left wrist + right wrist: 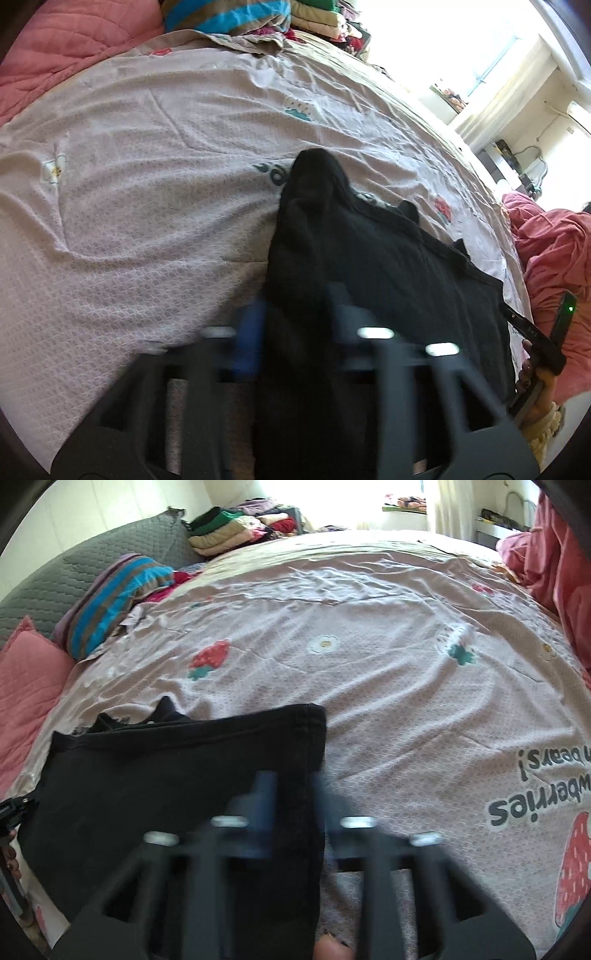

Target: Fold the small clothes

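The black garment (177, 782) lies spread on the bed's pink strawberry-print bedspread (406, 686), near the edge closest to me. My left tongs (295, 306) are pinched tight on its left side, cloth bunched between the fingers. My right tongs (295, 794) are clamped on its right hem. Beyond it sit a striped pillow (118, 602), a pink quilted cushion (26, 686) and a stack of folded clothes (236, 526) by the far wall.

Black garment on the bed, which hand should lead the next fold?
Probably right: the right gripper pinches the black garment at a flat, squared edge, while the left gripper holds a bunched, twisted side.
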### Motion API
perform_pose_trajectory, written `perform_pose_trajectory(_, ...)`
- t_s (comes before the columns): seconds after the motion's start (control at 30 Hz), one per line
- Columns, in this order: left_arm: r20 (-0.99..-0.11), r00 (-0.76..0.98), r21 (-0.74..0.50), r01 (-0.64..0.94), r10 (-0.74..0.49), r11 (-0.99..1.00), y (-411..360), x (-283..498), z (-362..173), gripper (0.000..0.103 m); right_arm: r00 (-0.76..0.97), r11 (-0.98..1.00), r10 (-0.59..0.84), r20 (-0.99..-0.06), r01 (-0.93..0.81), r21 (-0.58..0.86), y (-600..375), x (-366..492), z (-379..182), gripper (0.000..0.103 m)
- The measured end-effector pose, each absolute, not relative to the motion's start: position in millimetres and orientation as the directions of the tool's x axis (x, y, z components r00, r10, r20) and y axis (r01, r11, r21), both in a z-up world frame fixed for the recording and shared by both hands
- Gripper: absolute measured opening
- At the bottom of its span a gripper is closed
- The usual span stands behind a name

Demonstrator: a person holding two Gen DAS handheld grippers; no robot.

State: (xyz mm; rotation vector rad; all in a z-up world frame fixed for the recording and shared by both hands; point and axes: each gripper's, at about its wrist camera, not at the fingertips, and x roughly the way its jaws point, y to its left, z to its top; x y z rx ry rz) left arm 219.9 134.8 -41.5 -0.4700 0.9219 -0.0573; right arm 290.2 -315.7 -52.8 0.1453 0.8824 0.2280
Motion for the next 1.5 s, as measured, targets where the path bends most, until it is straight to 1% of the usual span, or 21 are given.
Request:
perform_pose_trajectory(0.1,-0.755,0.618,-0.376,-0.134,-0.219,0.917,131,219,-33,0.005,0.652,0.973,0.231,-0.723,-0.134,0.190,-316,280,-42,0.006)
perform_pose_trajectory(0.17,-0.750,0.622,-0.383,-0.133,-0.223,0.914,134,217,-32,0.004,0.668,0.979,0.199,-0.717,-0.102,0.177,-323,276,-39,0.006)
perform_pose_trajectory(0.27,-0.755,0.614,-0.398,-0.147,-0.232,0.906,139,217,-40,0.004,0.647,0.979,0.192,-0.738,-0.078,0.187,-330,278,-48,0.006)
perform_pose_trajectory(0.37,-0.753,0.615,-0.397,-0.141,-0.234,0.907,138,215,-42,0.005,0.624,0.983,0.178,-0.760,-0.082,0.163,-325,277,-57,0.009)
perform_pose_trajectory(0.43,-0.752,0.616,-0.397,-0.137,-0.235,0.908,138,211,-40,0.008,0.625,0.982,0.182,-0.759,-0.080,0.170,-326,271,-56,0.016)
perform_pose_trajectory(0.5,-0.751,0.616,-0.401,-0.138,-0.238,0.906,140,206,-38,0.013,0.622,0.974,0.214,-0.753,-0.079,0.211,-330,261,-53,0.037)
perform_pose_trajectory(0.57,-0.743,0.620,-0.418,-0.135,-0.253,0.898,142,198,-35,0.016,0.619,0.966,0.242,-0.748,-0.077,0.249,-334,248,-51,0.044)
perform_pose_trajectory(0.63,-0.735,0.621,-0.440,-0.134,-0.270,0.888,144,188,-35,0.022,0.613,0.957,0.268,-0.743,-0.082,0.278,-335,235,-50,0.046)
perform_pose_trajectory(0.7,-0.725,0.622,-0.470,-0.132,-0.296,0.873,146,179,-34,0.028,0.595,0.944,0.307,-0.743,-0.091,0.317,-337,223,-49,0.057)
perform_pose_trajectory(0.73,-0.717,0.618,-0.496,-0.128,-0.322,0.859,147,173,-36,0.031,0.589,0.936,0.327,-0.739,-0.092,0.341,-338,217,-49,0.059)
perform_pose_trajectory(0.77,-0.716,0.614,-0.505,-0.126,-0.333,0.854,145,170,-37,0.032,0.581,0.930,0.339,-0.740,-0.089,0.356,-339,212,-49,0.060)
perform_pose_trajectory(0.9,-0.725,0.593,-0.508,-0.116,-0.350,0.854,136,160,-43,0.033,0.541,0.911,0.384,-0.749,-0.090,0.402,-340,195,-52,0.060)
perform_pose_trajectory(0.93,-0.735,0.586,-0.496,-0.122,-0.341,0.860,134,158,-46,0.029,0.529,0.908,0.392,-0.752,-0.093,0.408,-339,192,-53,0.059)
perform_pose_trajectory(0.97,-0.740,0.582,-0.492,-0.124,-0.339,0.862,133,156,-46,0.026,0.515,0.912,0.389,-0.764,-0.096,0.399,-337,189,-55,0.044)
perform_pose_trajectory(1.0,-0.741,0.580,-0.492,-0.127,-0.338,0.861,133,154,-47,0.023,0.510,0.913,0.389,-0.767,-0.104,0.394,-336,186,-55,0.020)
perform_pose_trajectory(1.07,-0.741,0.580,-0.494,-0.127,-0.340,0.860,133,150,-47,0.020,0.516,0.918,0.385,-0.765,-0.125,0.377,-334,178,-52,0.010)
perform_pose_trajectory(1.17,-0.749,0.578,-0.469,-0.119,-0.323,0.875,131,144,-46,0.019,0.532,0.944,0.326,-0.781,-0.137,0.301,-332,166,-49,0.010)
perform_pose_trajectory(1.33,-0.749,0.578,-0.470,-0.120,-0.323,0.875,133,138,-51,0.019,0.540,0.957,0.286,-0.792,-0.120,0.264,-332,160,-60,0.012)
perform_pose_trajectory(1.4,-0.747,0.581,-0.474,-0.122,-0.325,0.872,134,136,-51,0.019,0.552,0.966,0.252,-0.795,-0.098,0.238,-331,159,-60,0.021)
perform_pose_trajectory(1.43,-0.746,0.581,-0.474,-0.121,-0.324,0.872,135,135,-50,0.019,0.559,0.970,0.237,-0.795,-0.095,0.223,-330,158,-59,0.024)
perform_pose_trajectory(1.5,-0.748,0.581,-0.465,-0.116,-0.319,0.878,133,133,-48,0.020,0.567,0.976,0.215,-0.795,-0.091,0.199,-329,156,-58,0.032)
